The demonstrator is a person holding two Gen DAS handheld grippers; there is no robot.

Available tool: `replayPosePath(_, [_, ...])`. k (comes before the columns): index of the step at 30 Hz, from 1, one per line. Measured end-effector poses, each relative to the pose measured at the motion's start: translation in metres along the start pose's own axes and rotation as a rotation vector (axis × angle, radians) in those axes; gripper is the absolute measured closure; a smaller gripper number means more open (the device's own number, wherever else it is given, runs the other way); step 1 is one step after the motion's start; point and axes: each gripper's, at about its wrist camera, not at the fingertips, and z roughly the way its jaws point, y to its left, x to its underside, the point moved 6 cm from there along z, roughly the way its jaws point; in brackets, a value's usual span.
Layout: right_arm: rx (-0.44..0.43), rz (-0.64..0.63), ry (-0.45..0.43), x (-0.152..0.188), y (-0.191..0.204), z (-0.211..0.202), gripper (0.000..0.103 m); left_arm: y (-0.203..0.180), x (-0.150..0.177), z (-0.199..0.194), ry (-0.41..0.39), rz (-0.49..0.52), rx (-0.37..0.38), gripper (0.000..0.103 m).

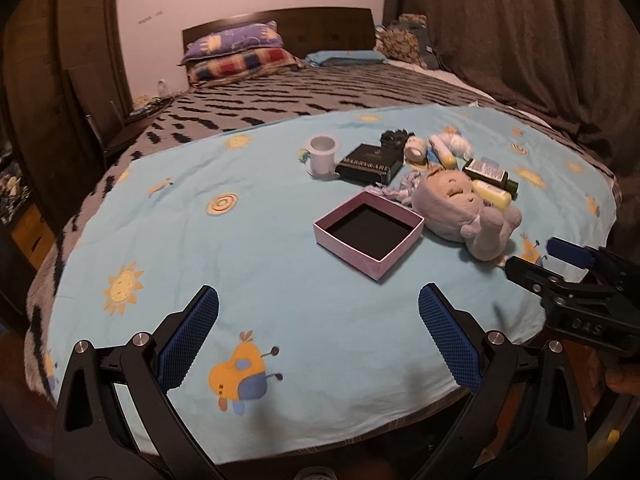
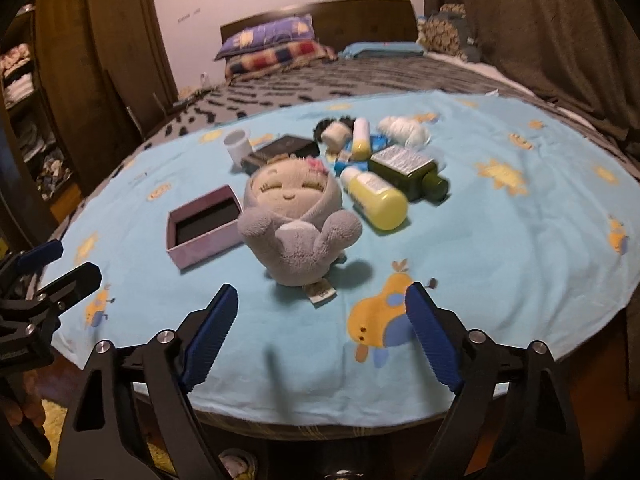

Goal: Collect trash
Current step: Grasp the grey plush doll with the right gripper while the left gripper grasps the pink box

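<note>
mostly blue sheet (image 1: 280,280) over bed (image 1: 320,92)

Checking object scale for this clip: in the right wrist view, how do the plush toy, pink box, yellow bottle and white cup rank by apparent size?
1. plush toy, nearest the camera, which inflates it
2. pink box
3. yellow bottle
4. white cup, farthest back, so likely understated

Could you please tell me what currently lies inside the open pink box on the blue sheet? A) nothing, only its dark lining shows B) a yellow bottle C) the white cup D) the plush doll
A: the pink box shows only its bare dark lining, while the plush doll sits beside it on the sheet.
</note>
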Motion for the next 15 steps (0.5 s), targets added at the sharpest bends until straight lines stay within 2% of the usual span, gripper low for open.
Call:
replayPosePath(4, [0.002,-0.005,0.009,-0.007,0.003,0.015,0.018,-0.003,0.003,0.027,0.058,-0.005,0.065,0.008])
replayPosePath(8, [0.008,-0.035,0.025,-0.015,0.008,0.033,0.021,-0.005,0.000,0.052,0.101,-0.006,0.085,0.012])
replayPosePath(10, [-0.008,-0.043,0.043,-0.018,0.012,0.041,0.035,-0.005,-0.005,0.064,0.102,0.010,0.079,0.012])
replayPosePath(15, [-0.016,-0.067,0.044,-0.024,0.013,0.052,0.053,-0.009,-0.013,0.085,0.098,0.081,0.080,0.011])
